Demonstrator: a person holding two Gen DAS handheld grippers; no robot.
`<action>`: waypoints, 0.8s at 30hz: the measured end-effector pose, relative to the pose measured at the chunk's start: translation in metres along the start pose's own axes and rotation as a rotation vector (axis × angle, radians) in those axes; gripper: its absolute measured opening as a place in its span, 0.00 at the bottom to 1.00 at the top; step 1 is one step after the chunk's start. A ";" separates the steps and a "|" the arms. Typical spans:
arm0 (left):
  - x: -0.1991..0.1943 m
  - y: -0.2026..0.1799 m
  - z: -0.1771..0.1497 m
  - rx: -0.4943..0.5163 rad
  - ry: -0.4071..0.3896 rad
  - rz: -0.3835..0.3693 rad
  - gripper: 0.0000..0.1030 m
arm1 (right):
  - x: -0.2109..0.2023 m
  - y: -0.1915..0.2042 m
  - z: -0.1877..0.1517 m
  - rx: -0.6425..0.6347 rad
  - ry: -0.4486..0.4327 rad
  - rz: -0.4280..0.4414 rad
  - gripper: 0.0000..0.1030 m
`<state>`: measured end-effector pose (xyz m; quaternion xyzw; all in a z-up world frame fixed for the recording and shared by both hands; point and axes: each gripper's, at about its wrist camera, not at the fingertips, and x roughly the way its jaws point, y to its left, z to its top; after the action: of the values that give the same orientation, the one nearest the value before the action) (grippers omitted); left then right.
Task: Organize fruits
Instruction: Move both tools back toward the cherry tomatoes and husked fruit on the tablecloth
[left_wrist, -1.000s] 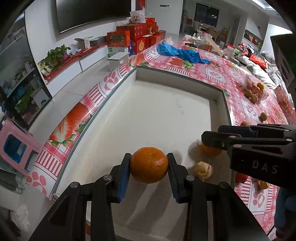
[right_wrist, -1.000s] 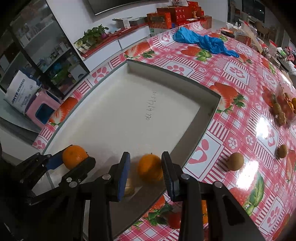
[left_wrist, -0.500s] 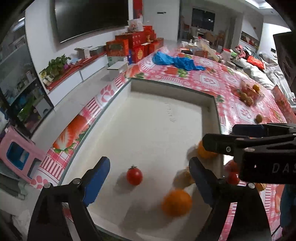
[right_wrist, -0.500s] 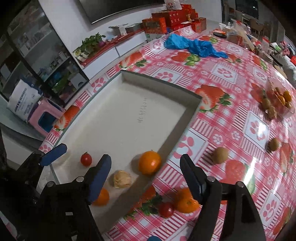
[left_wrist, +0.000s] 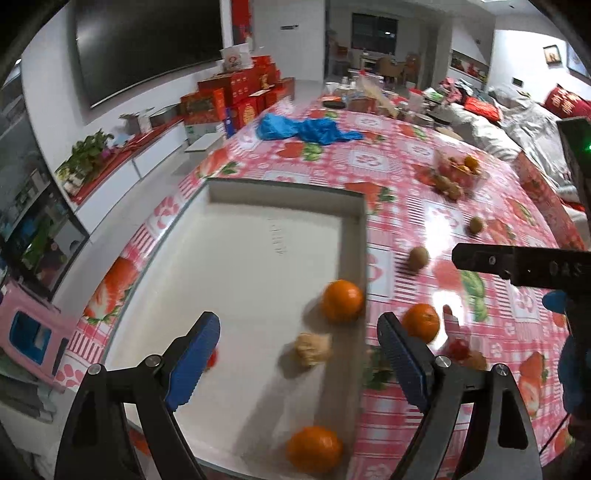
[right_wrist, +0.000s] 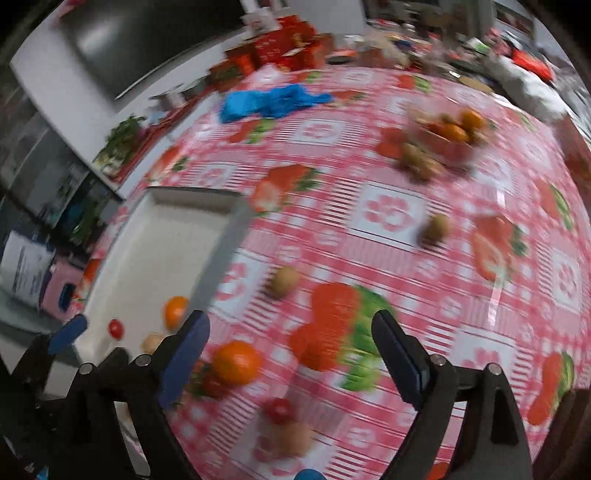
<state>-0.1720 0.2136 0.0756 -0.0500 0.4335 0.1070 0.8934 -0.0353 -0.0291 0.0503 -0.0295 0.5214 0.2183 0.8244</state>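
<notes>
Left wrist view: our left hand-held gripper (left_wrist: 299, 354) hung with its jaws wide apart and empty over the near end of the white tray (left_wrist: 288, 192). In the tray we counted two oranges (left_wrist: 341, 301), a pale lumpy fruit (left_wrist: 313, 344) and a small tomato half hidden behind the left pad. Another orange (left_wrist: 421, 320) sat just outside the tray wall on the worktop (left_wrist: 406, 177), kiwis (left_wrist: 418, 257) farther off. Right wrist view, blurred: our right hand-held gripper (right_wrist: 291, 354) was opening, nothing between the jaws, above the worktop with a loose orange (right_wrist: 236, 362) just below its left pad and a tomato (right_wrist: 279, 409) nearer us. We judged this the between-picks step; next pick would need the right jaws straddling that orange, then closing.
</notes>
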 end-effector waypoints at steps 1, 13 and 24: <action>-0.001 -0.004 0.000 0.010 0.000 -0.005 0.86 | -0.002 -0.007 -0.003 0.004 -0.005 -0.015 1.00; -0.004 -0.084 -0.035 0.193 0.043 -0.075 0.86 | -0.003 -0.088 -0.059 0.076 -0.034 -0.239 1.00; 0.025 -0.104 -0.052 0.160 0.124 -0.068 0.86 | -0.007 -0.100 -0.091 0.043 -0.098 -0.289 1.00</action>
<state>-0.1718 0.1067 0.0232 0.0000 0.4930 0.0383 0.8692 -0.0758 -0.1472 -0.0031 -0.0761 0.4752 0.0872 0.8723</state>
